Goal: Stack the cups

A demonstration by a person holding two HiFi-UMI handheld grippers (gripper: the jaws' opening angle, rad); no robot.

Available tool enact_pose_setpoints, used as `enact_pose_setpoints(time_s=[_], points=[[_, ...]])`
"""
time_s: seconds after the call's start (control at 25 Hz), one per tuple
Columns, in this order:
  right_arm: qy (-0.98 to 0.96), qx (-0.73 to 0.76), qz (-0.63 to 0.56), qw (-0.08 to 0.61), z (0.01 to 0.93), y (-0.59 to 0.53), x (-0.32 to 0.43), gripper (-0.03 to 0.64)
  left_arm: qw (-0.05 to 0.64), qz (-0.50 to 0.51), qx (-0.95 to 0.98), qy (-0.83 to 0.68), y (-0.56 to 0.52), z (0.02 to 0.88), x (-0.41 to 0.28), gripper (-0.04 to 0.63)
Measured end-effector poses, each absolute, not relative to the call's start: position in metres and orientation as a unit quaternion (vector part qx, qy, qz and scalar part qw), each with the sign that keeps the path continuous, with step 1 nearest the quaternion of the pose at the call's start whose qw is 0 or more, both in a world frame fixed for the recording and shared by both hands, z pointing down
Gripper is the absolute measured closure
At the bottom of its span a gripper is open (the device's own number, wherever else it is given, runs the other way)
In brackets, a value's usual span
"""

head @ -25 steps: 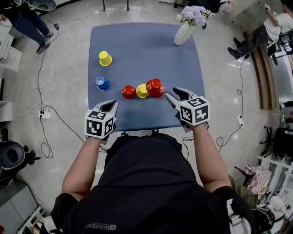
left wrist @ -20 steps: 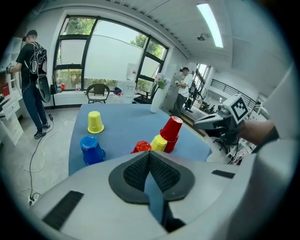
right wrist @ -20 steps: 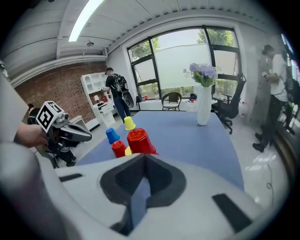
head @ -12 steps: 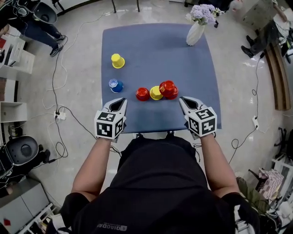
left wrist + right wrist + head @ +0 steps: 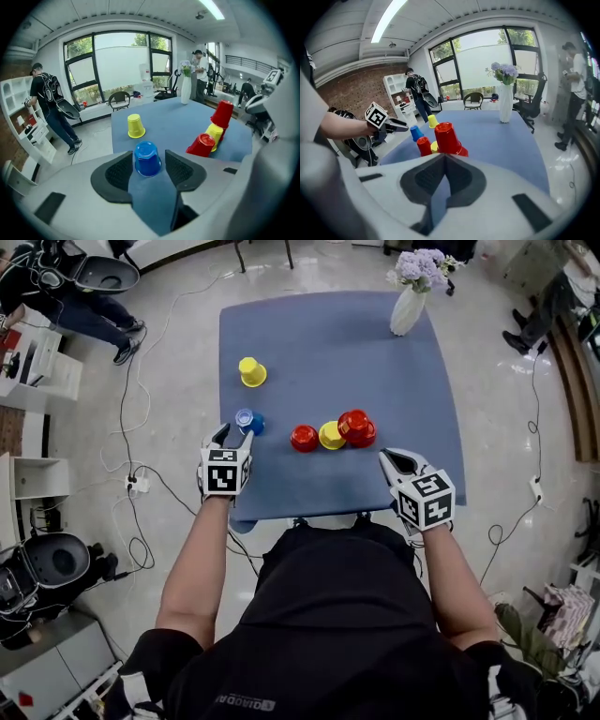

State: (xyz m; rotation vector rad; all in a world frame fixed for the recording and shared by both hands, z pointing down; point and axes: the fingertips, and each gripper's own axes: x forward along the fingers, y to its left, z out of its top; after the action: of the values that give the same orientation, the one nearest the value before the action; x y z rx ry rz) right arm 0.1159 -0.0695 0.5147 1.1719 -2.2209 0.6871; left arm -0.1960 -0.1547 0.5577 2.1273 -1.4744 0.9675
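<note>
Upside-down cups stand on the blue table. The blue cup is near the left edge, with a yellow cup beyond it. A red cup, another yellow cup and a taller red stack cluster at the middle front. My left gripper has just been opening. The blue cup sits between its fingertips, and the pads are not pressing on it. My right gripper is shut on nothing, just short of the red stack.
A white vase of flowers stands at the table's far right corner. Cables trail on the floor to the left. A person and white shelves are beyond the table's left side.
My left gripper moved forward and right to the blue cup, and its jaws opened around it. My right gripper's jaws closed and it stayed near the table's front edge.
</note>
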Motion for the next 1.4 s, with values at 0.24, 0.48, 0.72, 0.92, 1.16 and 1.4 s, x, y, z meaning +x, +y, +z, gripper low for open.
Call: enact_pose_setpoints(time_s=[0.24,0.48,0.72,0.92,1.16,1.4], points=[[-0.818,0.439,0.259,0.266,0.516,-0.062,0.119,0.614,0.181,0.373,0.756,-0.506,-0.167,0.582,-0.198,0.356],[-0.813,0.445,0.266,0.266,0.520,-0.060,0.121,0.614,0.179,0.392,0.763,-0.482,-0.178,0.595,-0.191,0.350],[-0.809,0.450,0.272,0.261,0.521,-0.057,0.114,0.614,0.173,0.401,0.765,-0.473,-0.183,0.600,-0.190,0.382],[-0.804,0.459,0.276,0.259,0.523,-0.050,0.108,0.614,0.173,0.392,0.783,-0.450,-0.178,0.587,-0.182,0.385],[-0.799,0.472,0.279,0.248,0.522,-0.043,0.090,0.614,0.162,0.367,0.818,-0.412,-0.167,0.541,-0.159,0.387],[-0.803,0.473,0.271,0.242,0.527,-0.035,0.079,0.614,0.133,0.361,0.846,-0.370,-0.146,0.507,-0.127,0.385]])
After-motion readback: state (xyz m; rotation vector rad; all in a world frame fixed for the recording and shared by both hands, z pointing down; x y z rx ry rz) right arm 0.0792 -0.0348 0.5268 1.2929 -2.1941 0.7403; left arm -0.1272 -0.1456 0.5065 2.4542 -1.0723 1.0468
